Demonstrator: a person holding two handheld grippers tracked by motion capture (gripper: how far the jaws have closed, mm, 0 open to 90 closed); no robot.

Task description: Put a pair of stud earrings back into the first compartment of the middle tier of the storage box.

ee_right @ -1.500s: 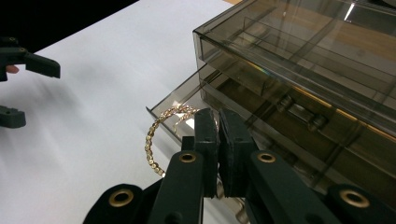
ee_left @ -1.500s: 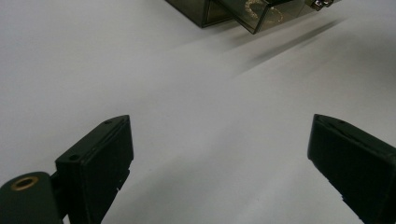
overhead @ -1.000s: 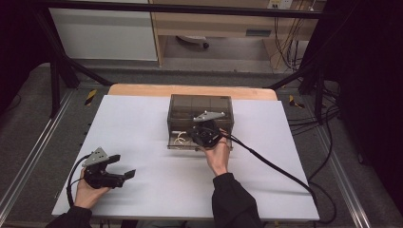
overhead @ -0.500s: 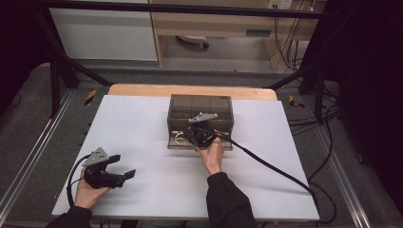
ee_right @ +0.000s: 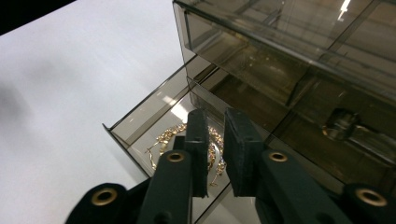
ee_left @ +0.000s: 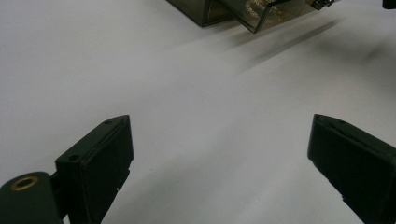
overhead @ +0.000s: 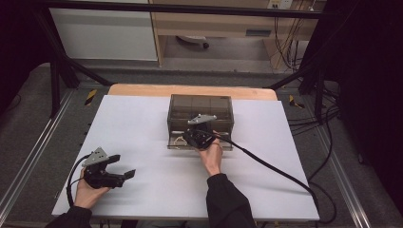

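While our right hand-held gripper (ee_right: 215, 154) hangs over the pulled-out bottom drawer (ee_right: 154, 116) of the smoked acrylic drawer box (overhead: 200, 115), its jaws nearly together with only a slim gap and nothing gripped, we judge it is lined up to reach the jewellery inside. That gold chain jewellery (ee_right: 187, 142) lies tangled and glinting on the drawer floor. Our left hand-held gripper (overhead: 119, 166), jaws wide apart and empty, waits low over the white bench (overhead: 142, 123), well apart from the box.
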